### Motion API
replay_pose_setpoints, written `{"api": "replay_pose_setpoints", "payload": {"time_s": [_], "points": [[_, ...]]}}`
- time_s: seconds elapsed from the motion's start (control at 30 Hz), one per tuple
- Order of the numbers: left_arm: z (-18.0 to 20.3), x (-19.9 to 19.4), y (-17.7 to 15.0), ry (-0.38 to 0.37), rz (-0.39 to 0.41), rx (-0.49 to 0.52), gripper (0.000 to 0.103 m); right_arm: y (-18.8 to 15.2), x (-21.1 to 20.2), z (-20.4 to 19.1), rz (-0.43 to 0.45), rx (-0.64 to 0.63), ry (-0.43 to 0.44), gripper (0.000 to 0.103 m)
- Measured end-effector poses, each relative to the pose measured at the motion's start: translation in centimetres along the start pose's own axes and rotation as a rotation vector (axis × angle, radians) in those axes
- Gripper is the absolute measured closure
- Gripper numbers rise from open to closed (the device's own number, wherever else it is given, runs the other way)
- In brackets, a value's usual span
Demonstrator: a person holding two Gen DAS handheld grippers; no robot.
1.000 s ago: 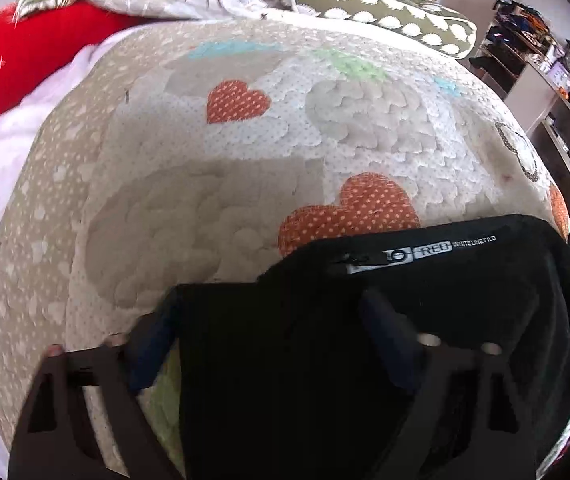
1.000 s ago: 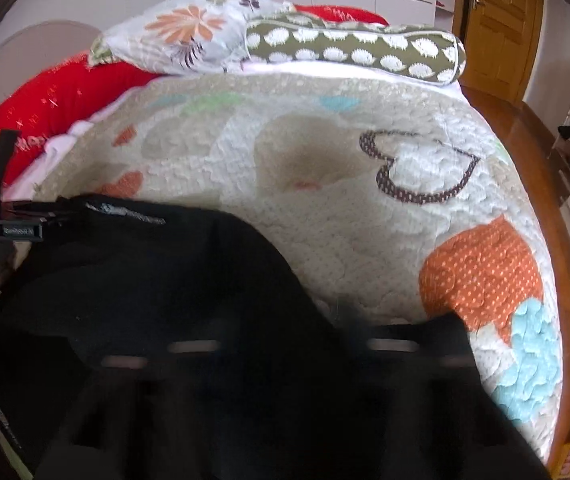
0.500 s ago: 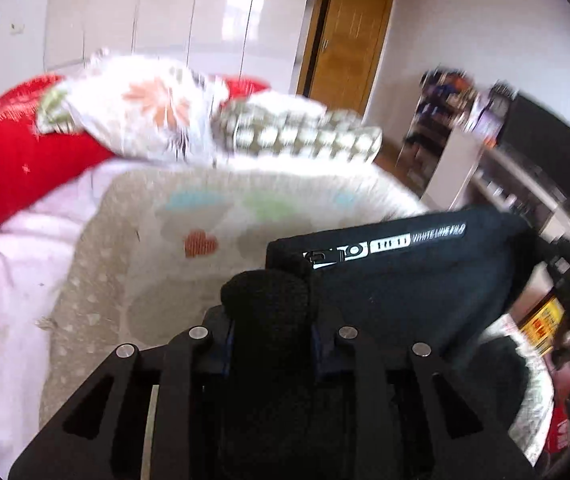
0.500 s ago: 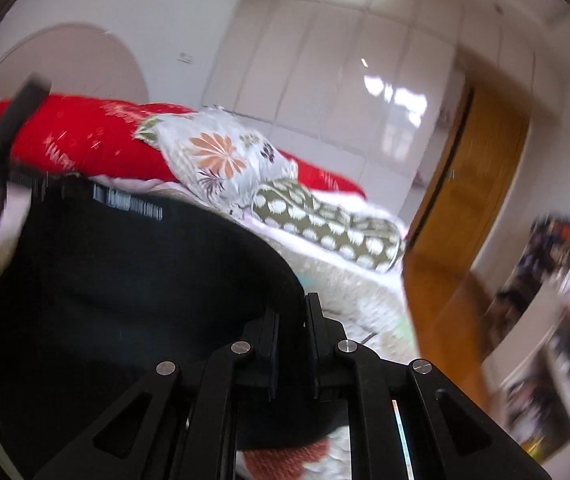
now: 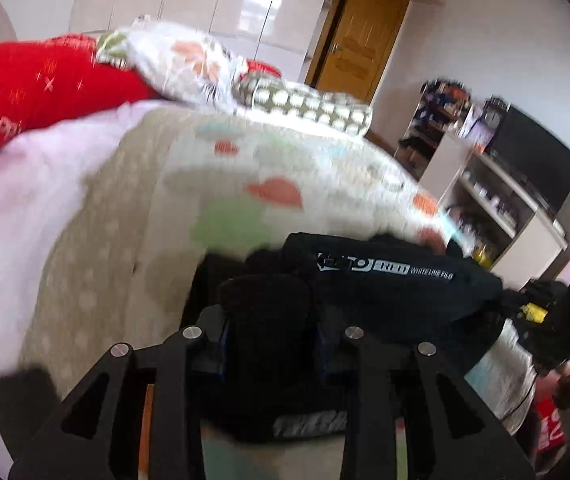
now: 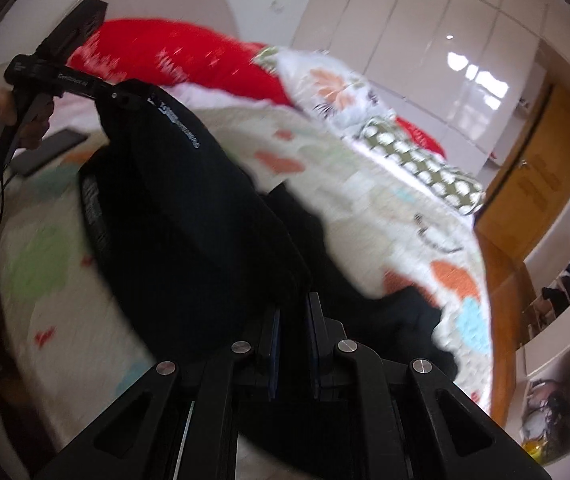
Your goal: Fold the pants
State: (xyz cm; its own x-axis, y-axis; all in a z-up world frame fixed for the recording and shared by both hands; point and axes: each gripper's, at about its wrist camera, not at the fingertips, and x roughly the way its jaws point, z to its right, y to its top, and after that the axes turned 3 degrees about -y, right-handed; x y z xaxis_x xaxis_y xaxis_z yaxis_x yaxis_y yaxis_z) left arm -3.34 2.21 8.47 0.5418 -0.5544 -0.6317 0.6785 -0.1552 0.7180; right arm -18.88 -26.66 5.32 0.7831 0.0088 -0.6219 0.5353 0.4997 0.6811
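The bed (image 5: 97, 216), with its heart-patterned quilt (image 6: 365, 184), is your reference throughout. One second ago the black pants (image 5: 385, 284) lay flat on the quilt with both sets of fingers spread over them; half a second ago they were hoisted clear with both sets clamped. Now they are coming back down toward the near edge of the bed, sagging between your two holds, and part of the cloth already looks to be resting on the quilt, though motion blur makes that uncertain.

The printed waistband (image 5: 385, 269) runs across above the bed's near edge, between the two tools.

Your left gripper (image 5: 271, 344) is clenched on a bunched wad of the fabric. Your right gripper (image 6: 292, 344) has its fingers pressed nearly together with black cloth pinched between them.

Assessment: the lift has doubled the garment over itself, so a fold is under way; it is not yet laid flat or released.
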Motion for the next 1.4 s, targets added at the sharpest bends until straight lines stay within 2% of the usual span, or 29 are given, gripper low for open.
{"api": "replay_pose_setpoints", "payload": {"time_s": [0.03, 0.13, 0.17, 0.2, 0.23, 0.27, 0.3, 0.43, 0.53, 0.63, 0.77, 0.9, 0.97, 1.0, 1.03, 1.1, 1.17, 1.3, 1.4], "points": [[0.2, 0.1, -0.6, 0.010, -0.011, 0.006, 0.071, -0.6, 0.2, -0.6, -0.022, -0.007, 0.007, 0.092], [0.8, 0.5, -2.2, 0.050, -0.022, 0.032, 0.060, -1.7, 1.3, -1.3, -0.098, -0.016, 0.027, 0.090], [0.7, 0.6, -2.6, 0.048, -0.019, 0.032, 0.050, -2.1, 1.5, -1.3, -0.116, -0.010, 0.035, 0.089], [0.4, 0.5, -2.7, 0.030, -0.026, 0.017, 0.040, -2.2, 1.7, -1.2, -0.131, -0.001, 0.047, 0.080], [0.1, 0.3, -2.8, 0.003, -0.035, -0.007, 0.035, -2.3, 1.4, -1.0, -0.145, 0.014, 0.080, 0.068], [-0.3, 0.1, -2.8, -0.018, -0.041, -0.029, 0.025, -2.2, 1.1, -0.9, -0.143, 0.024, 0.098, 0.063], [-1.0, -0.3, -2.6, -0.036, -0.036, -0.054, 0.022, -2.3, 0.5, -0.8, -0.131, 0.037, 0.120, 0.055], [-3.4, -2.9, -1.4, -0.076, 0.074, -0.174, 0.016, -0.4, -2.1, -0.1, -0.039, 0.111, 0.231, 0.047], [-4.7, -3.2, -0.9, -0.044, 0.098, -0.244, 0.015, 2.0, -2.6, -0.9, 0.048, 0.150, 0.289, 0.035], [-5.2, -2.2, -0.7, -0.041, 0.055, -0.286, 0.015, 5.1, -0.9, -3.3, 0.087, 0.137, 0.353, 0.035], [-4.8, -0.2, -0.7, -0.012, -0.042, -0.239, 0.015, 8.1, 2.1, -8.1, 0.069, 0.082, 0.451, 0.035], [-4.0, 1.9, -0.4, -0.039, -0.134, -0.183, 0.015, 10.5, 4.4, -11.8, 0.082, -0.022, 0.400, 0.035], [-3.6, 2.8, -0.1, -0.054, -0.166, -0.164, 0.015, 11.4, 5.5, -12.9, 0.092, -0.048, 0.375, 0.037], [-3.6, 3.1, 0.0, -0.060, -0.176, -0.163, 0.015, 11.9, 6.3, -13.2, 0.074, -0.050, 0.379, 0.042], [-3.6, 3.3, 0.2, -0.065, -0.181, -0.167, 0.015, 12.4, 7.1, -13.2, 0.050, -0.041, 0.385, 0.065], [-4.0, 3.5, 0.7, -0.054, -0.181, -0.196, 0.015, 13.3, 7.8, -12.5, 0.032, 0.012, 0.412, 0.091], [-4.7, 2.8, 1.2, -0.050, -0.146, -0.235, 0.015, 14.1, 7.8, -10.0, 0.050, 0.115, 0.432, 0.092], [-6.2, -0.4, 2.0, -0.084, -0.044, -0.311, 0.015, 15.2, 7.1, -5.4, 0.093, 0.257, 0.391, 0.092], [-6.8, -2.7, 2.1, -0.159, 0.012, -0.319, 0.015, 15.9, 7.2, -2.3, 0.101, 0.355, 0.341, 0.094]]}}
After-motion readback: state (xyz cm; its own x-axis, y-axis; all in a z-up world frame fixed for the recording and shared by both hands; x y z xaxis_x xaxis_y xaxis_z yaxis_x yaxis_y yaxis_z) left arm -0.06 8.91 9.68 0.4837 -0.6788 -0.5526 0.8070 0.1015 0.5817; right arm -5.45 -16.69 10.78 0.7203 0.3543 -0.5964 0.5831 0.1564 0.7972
